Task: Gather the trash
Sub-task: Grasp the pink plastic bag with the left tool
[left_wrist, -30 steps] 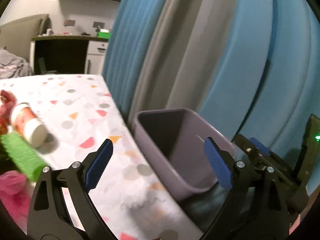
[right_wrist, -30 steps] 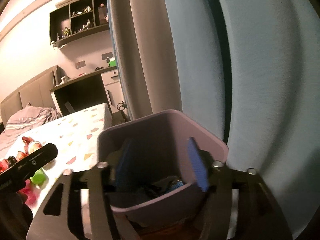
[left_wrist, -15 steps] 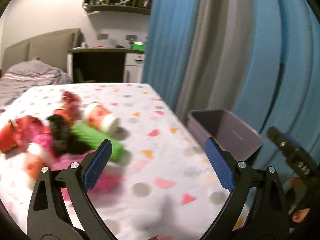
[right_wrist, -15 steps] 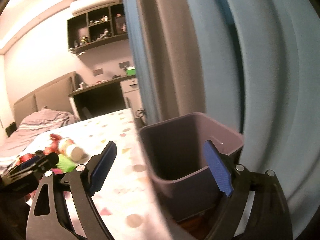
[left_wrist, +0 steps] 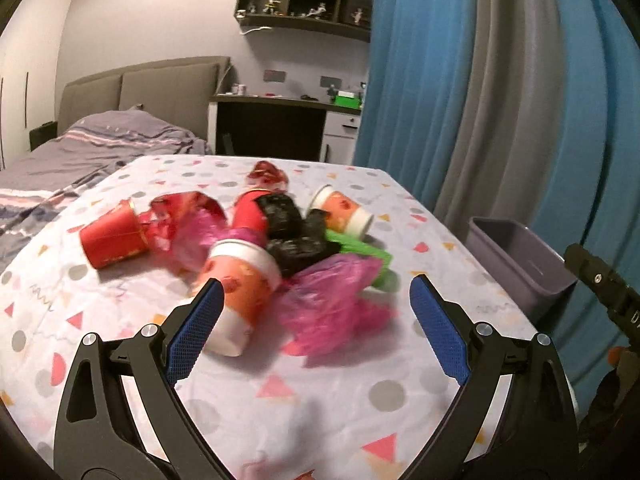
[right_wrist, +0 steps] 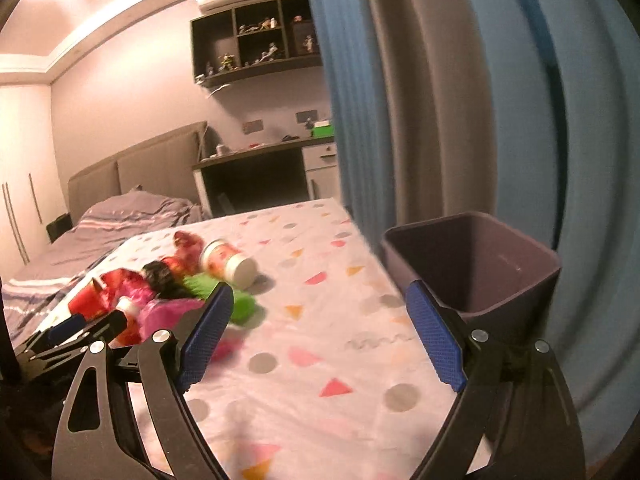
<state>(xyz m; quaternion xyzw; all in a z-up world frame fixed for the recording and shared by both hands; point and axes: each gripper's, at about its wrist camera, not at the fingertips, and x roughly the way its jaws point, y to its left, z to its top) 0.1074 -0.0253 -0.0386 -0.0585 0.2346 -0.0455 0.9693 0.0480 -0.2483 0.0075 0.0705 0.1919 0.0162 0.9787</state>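
**Left wrist view: trash heaped on the table, both grippers empty**

We see the trash pile (left_wrist: 280, 240) mid-table on the spotted cloth (left_wrist: 320, 400): crumpled pink plastic (left_wrist: 332, 312), a black wad (left_wrist: 296, 236), a green piece (left_wrist: 360, 252). We count two orange-and-white cups (left_wrist: 240, 300) and one red cup (left_wrist: 112, 240), all on their sides. Our left gripper (left_wrist: 316, 328) stands wide apart, holding nothing; the right gripper (right_wrist: 320, 340) likewise, touching nothing. One purple bin (right_wrist: 480, 264) sits beside the table's right edge.
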